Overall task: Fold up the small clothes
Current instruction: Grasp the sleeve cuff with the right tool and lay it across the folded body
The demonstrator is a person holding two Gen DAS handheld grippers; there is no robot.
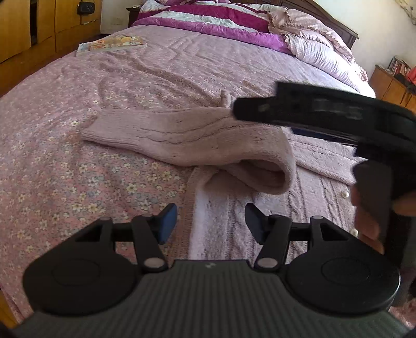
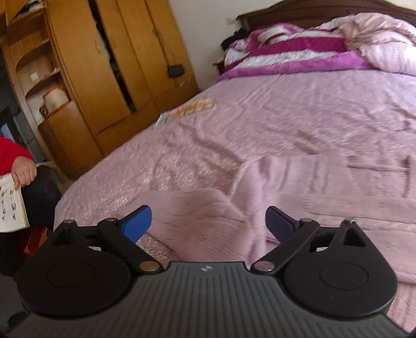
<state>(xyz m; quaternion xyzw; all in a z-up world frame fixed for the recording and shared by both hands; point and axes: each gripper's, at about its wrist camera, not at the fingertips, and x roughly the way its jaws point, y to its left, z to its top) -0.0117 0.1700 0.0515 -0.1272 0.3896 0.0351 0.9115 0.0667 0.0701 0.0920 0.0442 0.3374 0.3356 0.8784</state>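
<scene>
A pale pink knitted sweater [image 1: 234, 221] lies on the bed. One sleeve [image 1: 182, 135] is folded across it, its cuff pointing left and a rolled fold [image 1: 262, 174] in front of my left gripper. My left gripper [image 1: 211, 223] is open and empty, just above the sweater's body. My right gripper [image 2: 208, 223] is open and empty, over the sweater [image 2: 325, 192] and its sleeve [image 2: 197, 215]. Seen from the left wrist view, the right gripper's black body [image 1: 338, 114] hovers at the right, blurred.
The bed has a pink floral cover [image 1: 52, 166]. A picture book [image 1: 111, 45] lies at the far left of the bed. A purple striped quilt [image 1: 215, 23] is heaped at the head. Wooden wardrobes [image 2: 109, 65] stand left. A person in red with a book [image 2: 13, 197] sits beside the bed.
</scene>
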